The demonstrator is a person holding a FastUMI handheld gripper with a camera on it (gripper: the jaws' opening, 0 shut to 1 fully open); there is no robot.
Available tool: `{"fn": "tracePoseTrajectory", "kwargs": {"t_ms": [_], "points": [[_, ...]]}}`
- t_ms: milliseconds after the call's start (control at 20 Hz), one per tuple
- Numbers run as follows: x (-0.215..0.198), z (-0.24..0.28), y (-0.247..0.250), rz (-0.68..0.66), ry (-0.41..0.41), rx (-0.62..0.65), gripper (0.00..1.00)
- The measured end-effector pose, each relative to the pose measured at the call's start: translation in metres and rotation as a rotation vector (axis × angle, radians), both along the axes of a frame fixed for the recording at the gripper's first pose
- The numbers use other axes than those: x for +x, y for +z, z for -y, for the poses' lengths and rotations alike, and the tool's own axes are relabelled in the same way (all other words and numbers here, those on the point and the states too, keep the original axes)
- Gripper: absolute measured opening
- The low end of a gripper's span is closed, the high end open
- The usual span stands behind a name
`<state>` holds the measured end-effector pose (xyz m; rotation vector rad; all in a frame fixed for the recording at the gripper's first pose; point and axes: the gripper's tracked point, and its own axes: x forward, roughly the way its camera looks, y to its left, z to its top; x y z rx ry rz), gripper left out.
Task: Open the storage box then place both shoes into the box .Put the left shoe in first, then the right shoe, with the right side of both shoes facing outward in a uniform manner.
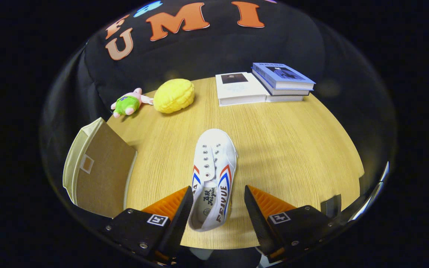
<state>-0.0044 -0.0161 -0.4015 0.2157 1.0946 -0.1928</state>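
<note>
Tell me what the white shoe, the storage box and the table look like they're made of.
White shoe: probably canvas, matte woven look, metal-looking eyelets, between the open gripper fingers, neither pressing it. Storage box: seemingly fabric over stiff board, matte beige rim, brown flat panel. Table: wood or wood-look laminate, pale grain lines, slight sheen.

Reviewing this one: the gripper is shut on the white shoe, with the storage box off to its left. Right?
Not quite. The gripper view shows the gripper open, its fingers either side of the shoe's heel without pressing on it. The storage box does sit to its left.
</note>
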Motion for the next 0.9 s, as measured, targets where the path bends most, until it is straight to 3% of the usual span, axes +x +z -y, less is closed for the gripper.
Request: {"fn": "tracePoseTrajectory", "kwargs": {"t_ms": [300, 650, 900], "points": [[0.004, 0.008, -0.034, -0.05, -0.052, 0.005, 0.67], [0.017, 0.007, -0.051, -0.035, -0.136, 0.039, 0.36], [0.016, 0.011, -0.051, -0.021, -0.168, 0.05, 0.2]]}}
